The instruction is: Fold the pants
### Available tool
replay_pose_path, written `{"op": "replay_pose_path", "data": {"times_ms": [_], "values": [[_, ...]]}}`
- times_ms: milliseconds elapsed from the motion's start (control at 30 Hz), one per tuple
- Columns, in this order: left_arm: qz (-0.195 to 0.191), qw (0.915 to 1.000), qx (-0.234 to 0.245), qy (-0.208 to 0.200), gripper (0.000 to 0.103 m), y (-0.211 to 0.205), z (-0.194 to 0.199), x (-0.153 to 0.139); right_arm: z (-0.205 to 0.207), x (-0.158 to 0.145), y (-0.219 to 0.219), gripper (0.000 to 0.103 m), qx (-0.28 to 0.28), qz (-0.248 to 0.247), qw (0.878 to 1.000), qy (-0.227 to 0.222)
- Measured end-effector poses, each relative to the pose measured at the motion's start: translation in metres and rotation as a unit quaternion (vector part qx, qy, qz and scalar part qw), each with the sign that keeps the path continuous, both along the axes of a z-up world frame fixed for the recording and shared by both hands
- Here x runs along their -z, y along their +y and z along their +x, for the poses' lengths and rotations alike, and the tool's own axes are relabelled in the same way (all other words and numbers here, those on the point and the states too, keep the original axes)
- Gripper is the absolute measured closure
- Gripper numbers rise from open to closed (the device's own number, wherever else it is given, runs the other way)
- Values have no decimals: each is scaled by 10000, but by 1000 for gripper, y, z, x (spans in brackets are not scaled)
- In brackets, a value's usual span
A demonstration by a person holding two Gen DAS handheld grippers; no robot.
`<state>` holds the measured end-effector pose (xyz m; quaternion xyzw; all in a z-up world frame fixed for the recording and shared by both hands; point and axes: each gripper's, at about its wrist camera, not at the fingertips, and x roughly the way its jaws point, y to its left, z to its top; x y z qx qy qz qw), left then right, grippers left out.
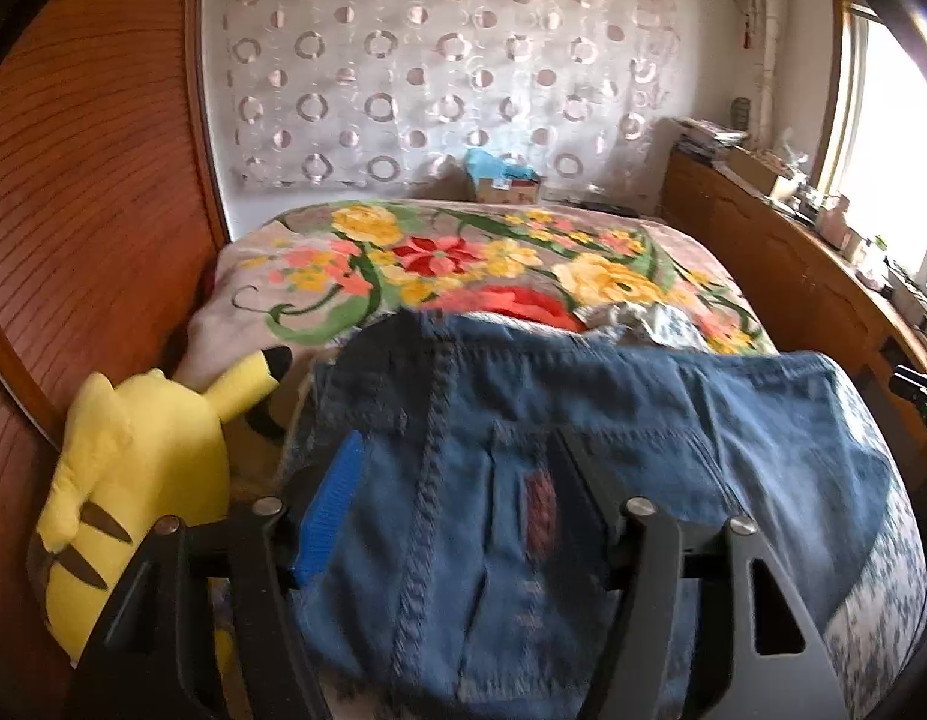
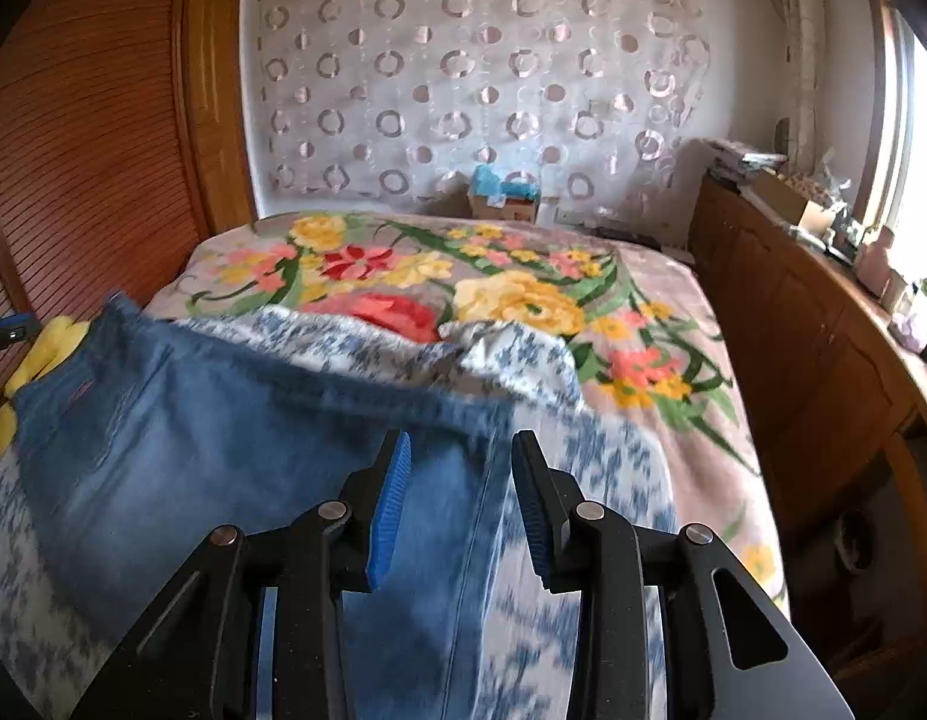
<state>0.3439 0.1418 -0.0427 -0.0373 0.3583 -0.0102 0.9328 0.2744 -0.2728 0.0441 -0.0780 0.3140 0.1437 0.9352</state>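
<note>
your blue denim pants lie on the bed, over a blue-and-white patterned cloth, seemingly doubled over once. your left hand-held gripper stands wide, released, with denim beneath it. your right hand-held gripper is parted over the pants' edge, pads clear. one fold looks done; another fold and smoothing likely remain.
</note>
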Motion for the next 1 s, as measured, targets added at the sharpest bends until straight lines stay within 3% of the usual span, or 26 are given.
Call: {"op": "replay_pose_path", "data": {"times_ms": [267,500,600,733,1000], "values": [[-42,9999,54,-97,29,-16,-34,6,-49,8,-38,66,-67,213,9980,593],[-46,10000,48,-45,29,-21,-57,18,-58,17,-54,66,54,370,9948,952],[-45,10000,48,5,29,-21,-65,24,-50,20,-56,52,123,364,9926,1148],[-35,9999,12,112,29,-19,-73,33,-45,23,-55,52,213,445,9898,1339],[85,9998,-77,189,29,-15,-81,43,-48,27,-37,52,210,99,9941,1063]]}}
